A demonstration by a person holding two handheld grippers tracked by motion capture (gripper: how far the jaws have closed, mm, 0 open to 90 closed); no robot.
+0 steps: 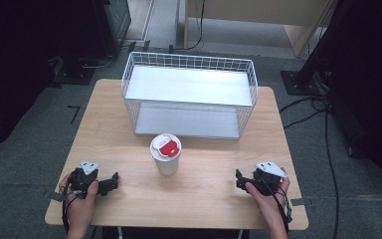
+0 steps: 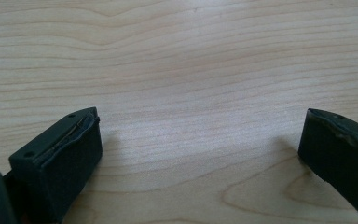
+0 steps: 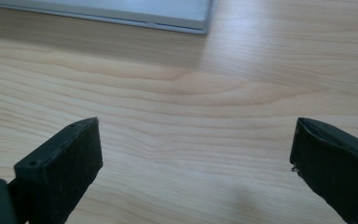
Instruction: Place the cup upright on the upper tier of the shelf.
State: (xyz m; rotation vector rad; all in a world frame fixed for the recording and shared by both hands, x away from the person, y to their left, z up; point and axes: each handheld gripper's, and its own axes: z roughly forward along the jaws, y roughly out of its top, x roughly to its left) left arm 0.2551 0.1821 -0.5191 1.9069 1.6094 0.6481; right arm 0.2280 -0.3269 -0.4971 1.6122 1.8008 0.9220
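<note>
A white paper cup (image 1: 166, 154) with a white lid and a red label stands upright at the middle of the wooden table (image 1: 204, 184). Behind it sits a white wire basket rack (image 1: 189, 94) with two grey shelves. My left gripper (image 1: 113, 181) rests near the front left of the table, left of the cup and apart from it. Its jaws stand wide apart over bare wood (image 2: 200, 135). My right gripper (image 1: 238, 179) rests near the front right, also apart from the cup. It is open (image 3: 196, 149) with nothing between its jaws.
The rack's lower shelf edge (image 3: 121, 11) shows at the top of the right gripper view. Dark stands and cables (image 1: 308, 107) lie on the grey floor around the table. Bare wood lies between the cup and each gripper.
</note>
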